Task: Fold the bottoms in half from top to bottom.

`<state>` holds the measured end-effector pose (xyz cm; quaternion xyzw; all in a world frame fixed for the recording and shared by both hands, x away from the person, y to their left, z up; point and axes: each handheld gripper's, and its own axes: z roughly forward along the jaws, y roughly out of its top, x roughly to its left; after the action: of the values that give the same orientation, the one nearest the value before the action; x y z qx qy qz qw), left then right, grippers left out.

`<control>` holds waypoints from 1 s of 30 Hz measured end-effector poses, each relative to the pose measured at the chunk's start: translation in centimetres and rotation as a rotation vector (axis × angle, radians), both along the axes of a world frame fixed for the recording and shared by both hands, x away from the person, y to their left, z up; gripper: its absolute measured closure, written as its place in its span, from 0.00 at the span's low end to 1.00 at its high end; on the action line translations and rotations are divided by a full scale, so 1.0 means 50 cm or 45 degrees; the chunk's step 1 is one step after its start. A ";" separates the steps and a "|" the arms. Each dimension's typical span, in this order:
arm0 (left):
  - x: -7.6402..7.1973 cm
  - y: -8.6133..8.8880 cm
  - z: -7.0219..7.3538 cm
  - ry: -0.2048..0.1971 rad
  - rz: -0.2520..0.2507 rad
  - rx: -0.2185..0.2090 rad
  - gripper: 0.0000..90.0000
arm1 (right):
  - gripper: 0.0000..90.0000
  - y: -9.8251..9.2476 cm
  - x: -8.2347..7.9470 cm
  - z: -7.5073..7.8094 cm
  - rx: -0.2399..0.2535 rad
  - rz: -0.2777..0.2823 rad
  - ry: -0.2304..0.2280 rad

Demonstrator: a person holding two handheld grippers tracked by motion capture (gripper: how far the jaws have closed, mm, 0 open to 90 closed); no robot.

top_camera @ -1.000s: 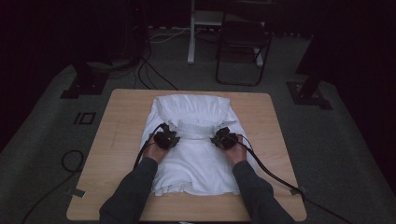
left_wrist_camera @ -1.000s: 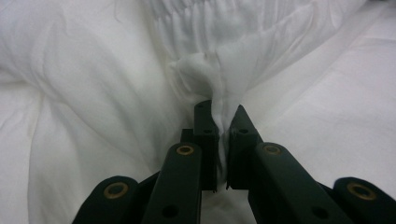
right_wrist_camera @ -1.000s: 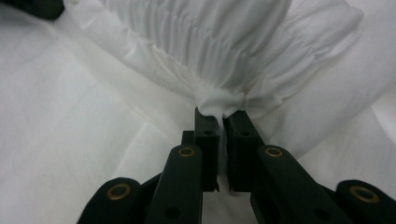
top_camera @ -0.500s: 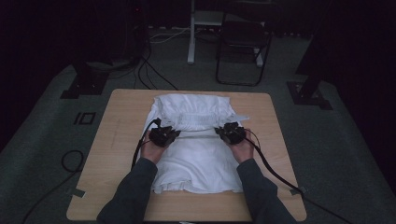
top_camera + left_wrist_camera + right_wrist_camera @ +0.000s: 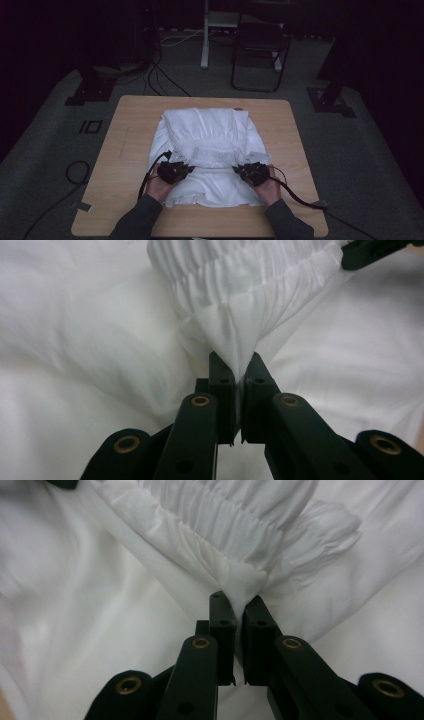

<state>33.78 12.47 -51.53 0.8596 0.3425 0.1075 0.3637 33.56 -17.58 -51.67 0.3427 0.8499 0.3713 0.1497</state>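
On the wooden tabletop [image 5: 125, 150] lies a white garment [image 5: 205, 135], and each claw, left [image 5: 176, 170] and right [image 5: 252, 172], is clamped tight on one end of its gathered elastic band [image 5: 216, 156].

High view dim, murky; room black toward 12, 9 and 3 o'clock, bench [image 5: 125, 150] faintly lit from above. Both gripper views brighter: white garment [image 5: 90, 340] evenly lit, soft-focus toward 12 o'clock, no glare.
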 end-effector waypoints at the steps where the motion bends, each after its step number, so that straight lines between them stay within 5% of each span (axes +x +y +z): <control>1: 0.003 -0.002 -0.018 0.026 0.007 0.019 0.95 | 0.95 0.001 0.001 -0.017 -0.004 -0.003 0.023; 2: 0.006 -0.002 -0.037 0.044 0.020 -0.017 0.95 | 0.94 0.002 0.003 -0.031 -0.005 -0.007 0.050; 5: 0.010 0.004 -0.031 0.096 0.034 -0.043 0.86 | 0.84 -0.001 0.009 -0.037 0.025 -0.013 0.105; 8: 0.000 0.013 -0.003 0.073 0.032 -0.069 0.70 | 0.66 -0.012 0.007 -0.023 0.046 -0.002 0.115; 12: 0.002 0.035 0.046 0.003 0.062 -0.145 0.66 | 0.58 -0.051 -0.004 0.021 0.218 0.001 0.072; 13: 0.007 0.037 0.054 -0.009 0.078 -0.146 0.69 | 0.60 -0.064 0.001 0.032 0.253 -0.029 0.053; 15: 0.029 0.037 0.065 -0.021 0.118 -0.122 0.82 | 0.87 -0.079 0.017 0.043 0.284 -0.103 0.069; 17: 0.057 0.027 0.062 -0.004 0.152 -0.073 0.95 | 0.99 -0.079 0.038 0.041 0.250 -0.177 0.074; 20: 0.102 0.001 0.031 0.055 0.174 0.016 1.00 | 1.00 -0.068 0.075 0.019 0.219 -0.229 0.119; 23: 0.123 -0.017 -0.004 0.107 0.167 0.035 1.00 | 1.00 -0.045 0.111 -0.012 0.171 -0.247 0.183; 26: 0.127 -0.027 -0.024 0.093 0.152 0.030 1.00 | 1.00 -0.033 0.124 -0.031 0.153 -0.249 0.209; 30: 0.113 -0.028 -0.016 0.079 0.140 0.015 0.96 | 0.97 -0.034 0.118 -0.028 0.218 -0.203 0.187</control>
<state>39.45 11.07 -52.35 0.8444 0.3997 0.1026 0.3415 39.47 -19.30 -53.09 0.4469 0.7938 0.4034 0.0863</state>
